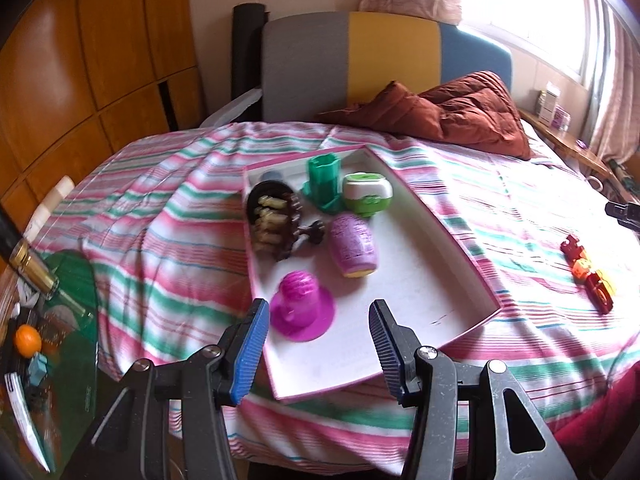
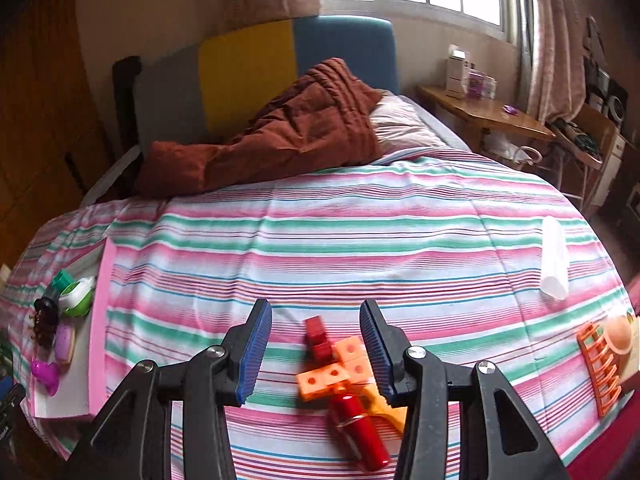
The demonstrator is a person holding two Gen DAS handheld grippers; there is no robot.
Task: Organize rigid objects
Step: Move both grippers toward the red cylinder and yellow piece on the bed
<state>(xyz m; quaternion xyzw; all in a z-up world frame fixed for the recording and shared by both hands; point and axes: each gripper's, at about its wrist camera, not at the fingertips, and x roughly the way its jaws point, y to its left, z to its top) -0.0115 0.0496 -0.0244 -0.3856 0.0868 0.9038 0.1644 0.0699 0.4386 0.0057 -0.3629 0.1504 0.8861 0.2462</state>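
Observation:
A pink-rimmed white tray lies on the striped bed. It holds a magenta toy, a purple jar, a green-white box, a green container and a dark bowl of pieces. My left gripper is open just above the tray's near end, beside the magenta toy. My right gripper is open over a cluster of toys: red block, orange blocks and a red cylinder. The cluster also shows in the left wrist view.
A brown quilt lies at the headboard. A white tube and an orange rack with a round piece lie at the bed's right. A glass side table with a bottle and an orange stands left.

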